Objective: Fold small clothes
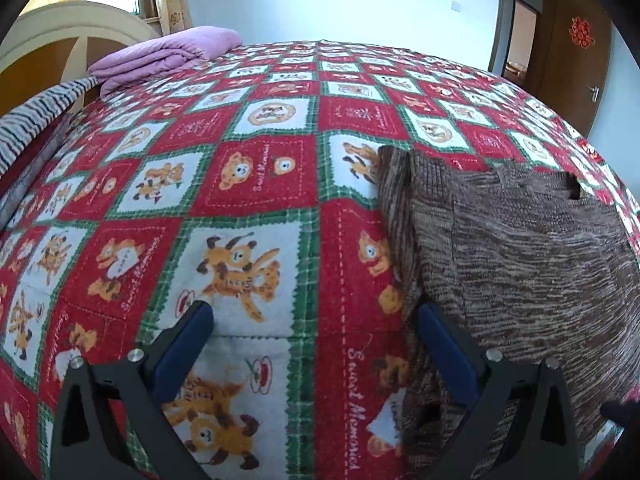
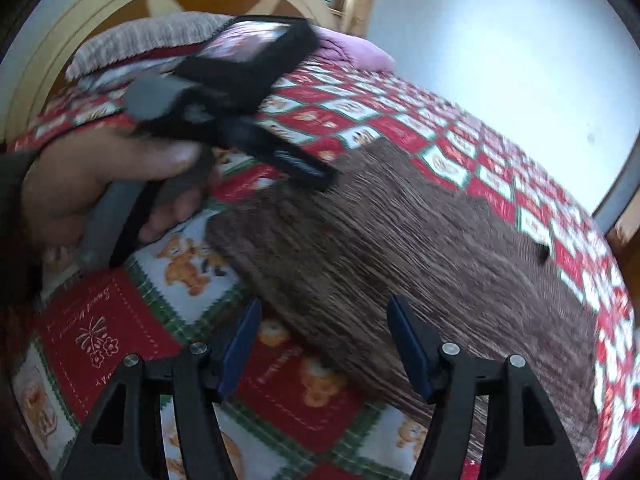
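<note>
While both grippers hang over a bed, the stock reads as follows:

Left gripper [image 1: 314, 312]: jaws spread wide, nothing between them; bare bedspread [image 1: 240, 184] lies under the gap. Its right finger [image 1: 448, 352] sits at the near left edge of the garment; whether it touches cannot be told.

Garment [image 1: 520, 256]: brown knit, laid flat on the bedspread, ahead and to the right of the left gripper. From the right wrist view it [image 2: 380, 240] stretches ahead of the right gripper and off to its right, with the near edge running under the gap.

Right gripper [image 2: 324, 328]: jaws spread, pads blue, clamping nothing; the garment's edge lies below them. View blurred.

Hand [image 2: 100, 184]: holds the left gripper's grey handle, ahead and left of the right gripper; that gripper's finger [image 2: 300, 164] reaches the garment's far left corner.

Purple blanket [image 1: 168, 54]: folded, far ahead and left of the left gripper.

Headboard [image 2: 100, 12]: cream arch, beyond the hand.

Door [image 1: 568, 56]: brown, far ahead and right of the left gripper
</note>
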Action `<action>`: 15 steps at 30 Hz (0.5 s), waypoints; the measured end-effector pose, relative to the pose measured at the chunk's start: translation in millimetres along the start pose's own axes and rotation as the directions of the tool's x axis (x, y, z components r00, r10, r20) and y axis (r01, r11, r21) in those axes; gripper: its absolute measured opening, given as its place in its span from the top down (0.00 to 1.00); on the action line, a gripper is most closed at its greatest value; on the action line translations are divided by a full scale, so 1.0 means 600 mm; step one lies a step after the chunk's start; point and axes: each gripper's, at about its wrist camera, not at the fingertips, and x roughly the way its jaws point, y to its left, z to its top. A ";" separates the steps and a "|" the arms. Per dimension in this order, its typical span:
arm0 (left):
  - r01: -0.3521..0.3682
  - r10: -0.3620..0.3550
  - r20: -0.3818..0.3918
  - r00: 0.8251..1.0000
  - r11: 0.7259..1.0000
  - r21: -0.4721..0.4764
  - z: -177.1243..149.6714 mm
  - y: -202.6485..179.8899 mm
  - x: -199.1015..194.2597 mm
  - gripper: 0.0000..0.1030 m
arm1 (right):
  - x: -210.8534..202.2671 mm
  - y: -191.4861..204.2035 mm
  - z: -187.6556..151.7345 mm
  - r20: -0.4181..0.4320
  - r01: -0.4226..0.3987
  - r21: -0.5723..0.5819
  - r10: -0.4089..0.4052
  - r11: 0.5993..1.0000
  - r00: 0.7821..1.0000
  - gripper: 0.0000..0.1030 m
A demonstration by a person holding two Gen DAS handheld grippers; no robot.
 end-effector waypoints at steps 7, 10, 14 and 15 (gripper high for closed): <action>0.018 -0.018 -0.023 1.000 1.000 -0.010 0.010 0.002 0.007 0.00 | 0.019 0.056 0.010 0.009 0.063 -0.114 -0.063 0.991 0.998 0.36; 0.017 -0.017 0.000 1.000 1.000 -0.004 0.017 -0.001 -0.001 0.00 | 0.025 0.057 0.018 0.018 0.080 -0.113 -0.079 0.990 0.997 0.36; 0.063 -0.063 0.036 0.997 0.998 -0.003 0.029 -0.005 -0.012 0.00 | 0.039 0.058 0.028 0.010 0.100 -0.098 -0.100 0.990 0.995 0.36; 0.080 -0.080 0.033 0.996 0.997 0.001 0.033 -0.007 -0.010 0.00 | 0.042 0.060 0.030 0.010 0.107 -0.098 -0.107 0.989 0.994 0.36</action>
